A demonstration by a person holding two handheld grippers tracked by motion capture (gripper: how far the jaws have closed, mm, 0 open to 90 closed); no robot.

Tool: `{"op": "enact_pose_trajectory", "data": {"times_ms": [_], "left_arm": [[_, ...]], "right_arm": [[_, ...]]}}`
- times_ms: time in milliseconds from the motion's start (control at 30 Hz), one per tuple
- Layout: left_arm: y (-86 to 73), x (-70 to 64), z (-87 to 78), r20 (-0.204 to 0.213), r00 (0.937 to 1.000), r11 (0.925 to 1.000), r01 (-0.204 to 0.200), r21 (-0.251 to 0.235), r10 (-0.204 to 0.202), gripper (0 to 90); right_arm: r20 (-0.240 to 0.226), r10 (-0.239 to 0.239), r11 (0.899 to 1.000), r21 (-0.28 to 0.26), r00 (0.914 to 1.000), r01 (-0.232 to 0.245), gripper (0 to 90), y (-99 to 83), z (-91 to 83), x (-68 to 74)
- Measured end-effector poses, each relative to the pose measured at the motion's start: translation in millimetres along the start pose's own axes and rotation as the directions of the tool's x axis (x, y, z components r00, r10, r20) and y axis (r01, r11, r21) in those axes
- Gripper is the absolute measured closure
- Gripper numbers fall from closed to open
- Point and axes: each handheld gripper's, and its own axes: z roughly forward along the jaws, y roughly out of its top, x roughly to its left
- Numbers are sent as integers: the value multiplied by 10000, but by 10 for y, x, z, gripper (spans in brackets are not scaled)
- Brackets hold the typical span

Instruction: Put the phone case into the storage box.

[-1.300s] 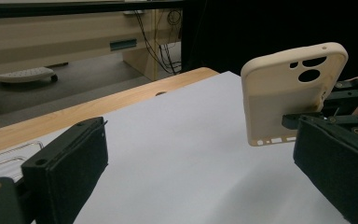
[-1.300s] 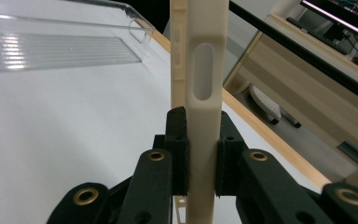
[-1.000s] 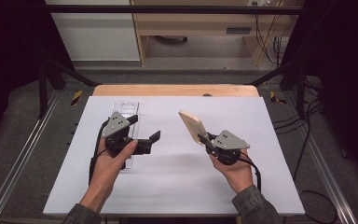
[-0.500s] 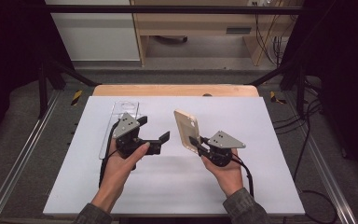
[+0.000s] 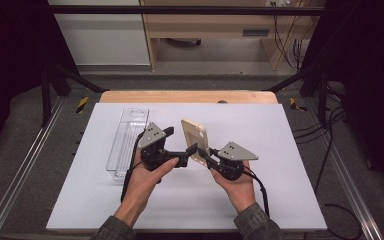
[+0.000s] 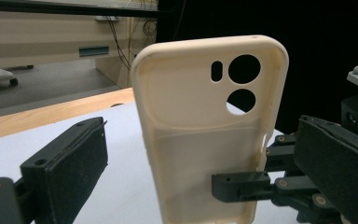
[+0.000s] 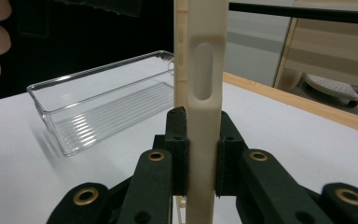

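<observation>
A cream phone case (image 5: 194, 136) stands upright above the white table, and my right gripper (image 5: 203, 154) is shut on its lower end. In the right gripper view the case (image 7: 207, 88) shows edge-on, pinched between both black jaws of that gripper (image 7: 203, 140). My left gripper (image 5: 178, 146) is open just left of the case. In the left gripper view the case's inner side (image 6: 200, 116), with camera cut-outs, stands between the wide-apart jaws of the left gripper (image 6: 203, 140) without touching either. A pad (image 6: 240, 185) of the right gripper clamps the case's lower edge.
A clear plastic tray (image 5: 128, 140) lies lengthwise on the left of the white table (image 5: 280, 150), and it shows in the right gripper view too (image 7: 98, 100). A wooden strip (image 5: 187, 96) runs along the table's far edge. A person's hands hold both grippers.
The two grippers have come together toward the table's middle. The right one carried the case leftward and stood it more upright; the left one moved right, away from the tray.
</observation>
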Motion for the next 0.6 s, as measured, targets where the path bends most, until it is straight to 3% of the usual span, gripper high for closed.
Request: {"op": "enact_pose_trajectory", "data": {"times_ms": [167,400,600], "left_arm": [[0,-25,43,27,10000,10000,18,-30,-18,24],[-5,11,64,-319,9992,9996,245,-152,-250,15],[-4,0,73,-214,9992,9990,323,-299,-330,14]], "right_arm": [[-144,47,9999,-95,9999,-48,794,15,7,52],[-332,-23,10000,-65,9994,21,794,10,53,135],[-401,-13,10000,8,9992,13,794,-8,94,188]]}}
